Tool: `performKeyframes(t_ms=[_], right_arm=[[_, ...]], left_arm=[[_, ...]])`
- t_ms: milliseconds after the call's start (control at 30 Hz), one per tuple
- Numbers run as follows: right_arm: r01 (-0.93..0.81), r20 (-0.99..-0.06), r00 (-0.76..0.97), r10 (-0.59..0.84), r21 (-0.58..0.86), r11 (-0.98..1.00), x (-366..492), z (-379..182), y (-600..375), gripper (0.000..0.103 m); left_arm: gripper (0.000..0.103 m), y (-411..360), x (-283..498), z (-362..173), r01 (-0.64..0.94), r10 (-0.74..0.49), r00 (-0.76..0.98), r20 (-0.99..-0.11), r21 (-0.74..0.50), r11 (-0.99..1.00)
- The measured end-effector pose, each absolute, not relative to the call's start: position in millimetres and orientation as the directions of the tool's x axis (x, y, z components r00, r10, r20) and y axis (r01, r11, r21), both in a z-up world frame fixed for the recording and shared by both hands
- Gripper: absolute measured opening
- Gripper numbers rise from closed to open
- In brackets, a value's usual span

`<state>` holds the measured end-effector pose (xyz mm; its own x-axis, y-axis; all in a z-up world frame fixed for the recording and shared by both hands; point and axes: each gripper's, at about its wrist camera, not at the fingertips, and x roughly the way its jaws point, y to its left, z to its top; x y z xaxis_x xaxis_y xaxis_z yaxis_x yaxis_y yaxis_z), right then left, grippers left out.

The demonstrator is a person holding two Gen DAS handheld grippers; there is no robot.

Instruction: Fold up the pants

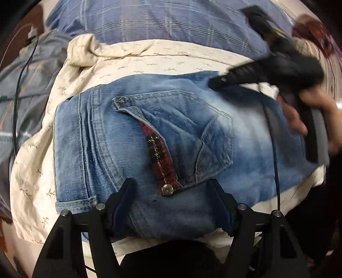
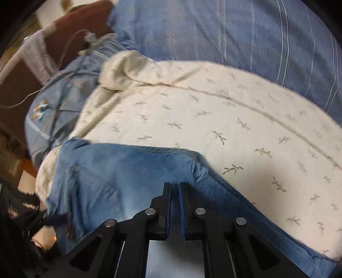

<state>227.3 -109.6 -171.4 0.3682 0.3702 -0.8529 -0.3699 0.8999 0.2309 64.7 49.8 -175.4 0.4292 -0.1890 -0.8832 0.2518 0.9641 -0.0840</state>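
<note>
Folded blue jeans [image 1: 149, 132] lie on a cream leaf-print sheet [image 1: 149, 57], back pocket up, with a red plaid lining [image 1: 159, 154] and a metal stud showing. My left gripper [image 1: 172, 190] hovers over the jeans' near edge. It stands open, and the denim lies under the wide gap, not pinched. A hand [image 1: 312, 102] holds my right gripper [image 1: 220, 81], blurred, with its tip at the jeans' far right edge. In the right wrist view that gripper [image 2: 175, 188] is shut over the jeans [image 2: 119, 171], and no cloth shows between the pads.
A blue striped duvet [image 1: 171, 19] lies beyond the cream sheet [image 2: 213, 111]. A blue patterned pillow [image 2: 53, 102] and a brown headboard [image 2: 70, 27] are to the left. A black cable [image 1: 16, 102] runs down the left side; another [image 1: 275, 160] crosses the jeans' right end.
</note>
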Motion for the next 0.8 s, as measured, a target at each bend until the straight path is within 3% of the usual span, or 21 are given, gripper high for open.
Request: performKeyframes(t_ms=[200, 400, 800], right_arm=[[-0.316, -0.826, 0.377, 0.419, 0.311, 0.896, 245, -176, -122, 0.013], [-0.293, -0.756, 0.465, 0.461, 0.36, 0.886, 228, -147, -150, 0.014], [-0.386, -0.775, 0.35, 0.526, 0.392, 0.835, 129, -151, -173, 0.014]], left_arm=[[0.071, 50, 64, -175, 0.277, -0.191, 0.396, -0.898, -0.082, 0.957], [0.071, 74, 66, -145, 0.219, -0.254, 0.436, -0.863, -0.171, 0.961], [0.073, 121, 97, -169, 0.066, -0.07, 0.427, -0.901, -0.046, 0.997]])
